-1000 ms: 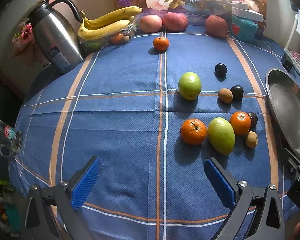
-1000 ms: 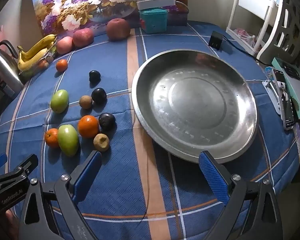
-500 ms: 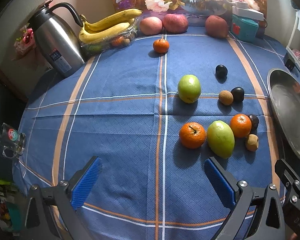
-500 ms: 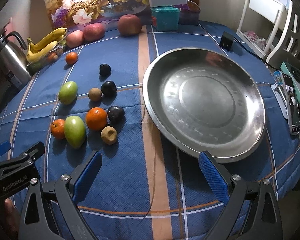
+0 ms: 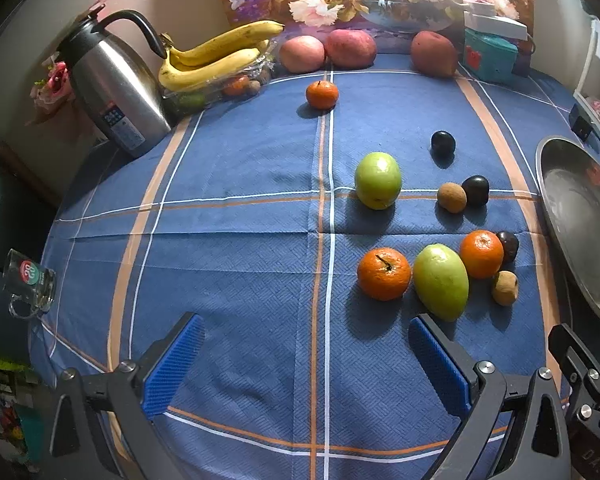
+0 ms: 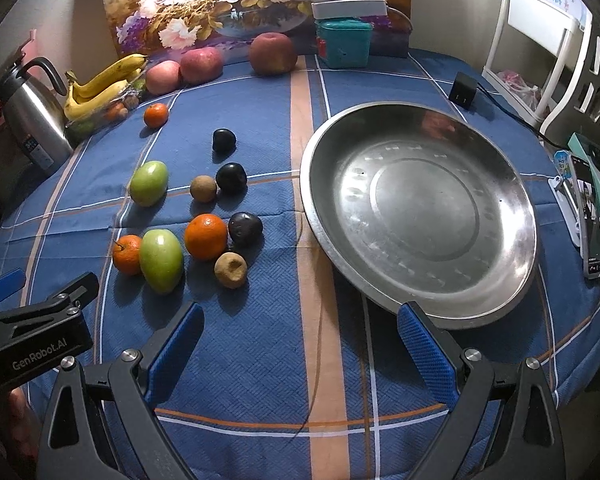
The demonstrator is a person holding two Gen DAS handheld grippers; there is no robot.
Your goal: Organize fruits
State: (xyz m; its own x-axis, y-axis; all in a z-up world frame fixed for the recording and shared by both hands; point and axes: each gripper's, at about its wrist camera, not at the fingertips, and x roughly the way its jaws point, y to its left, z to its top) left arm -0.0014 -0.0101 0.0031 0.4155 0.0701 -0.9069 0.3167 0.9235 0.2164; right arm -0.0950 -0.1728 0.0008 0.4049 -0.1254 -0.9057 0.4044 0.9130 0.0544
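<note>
Loose fruit lies on the blue tablecloth: a green mango between two oranges, a second green fruit, several dark plums, brown kiwis and a far orange. An empty steel basin sits to the right of them. My left gripper is open and empty, above the cloth near the mango. My right gripper is open and empty, near the basin's front rim.
A steel kettle, bananas, three red apples and a teal box line the back. A glass mug stands at the left edge. A phone and a charger lie right of the basin.
Both grippers have moved forward and lower toward the fruit, which looks nearer now. The right gripper's view has shifted left toward the fruit. Both stay open; no fruit has moved.
</note>
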